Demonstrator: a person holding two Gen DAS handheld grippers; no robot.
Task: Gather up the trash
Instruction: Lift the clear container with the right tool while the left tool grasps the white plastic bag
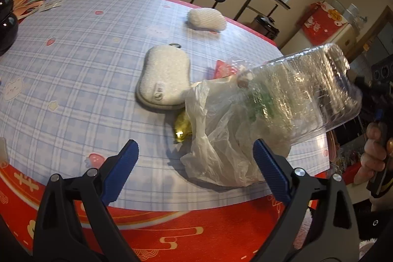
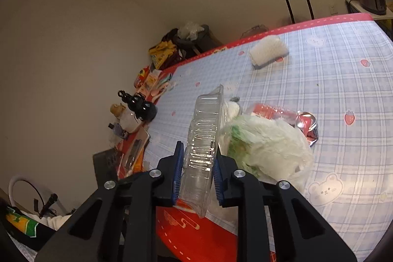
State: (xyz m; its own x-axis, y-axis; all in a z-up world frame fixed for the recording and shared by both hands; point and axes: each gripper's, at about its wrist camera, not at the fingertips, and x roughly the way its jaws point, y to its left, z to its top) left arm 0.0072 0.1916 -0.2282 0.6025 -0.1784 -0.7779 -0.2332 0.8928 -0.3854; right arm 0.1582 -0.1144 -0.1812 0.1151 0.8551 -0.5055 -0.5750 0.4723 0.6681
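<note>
Clear plastic, the ribbed clamshell container [image 2: 202, 139] is clamped between the blue pads of your right gripper [image 2: 197, 176], held in the air with its long axis running away from the fingers, right beside and above the thin white plastic bag [image 1: 216, 139] slumped near the table's [image 1: 73, 53] front edge. Your left gripper [image 1: 196, 171] is spread wide and grasps nothing, its fingers straddling the bag's near side, so it is the nearer tool for holding the bag mouth
</note>
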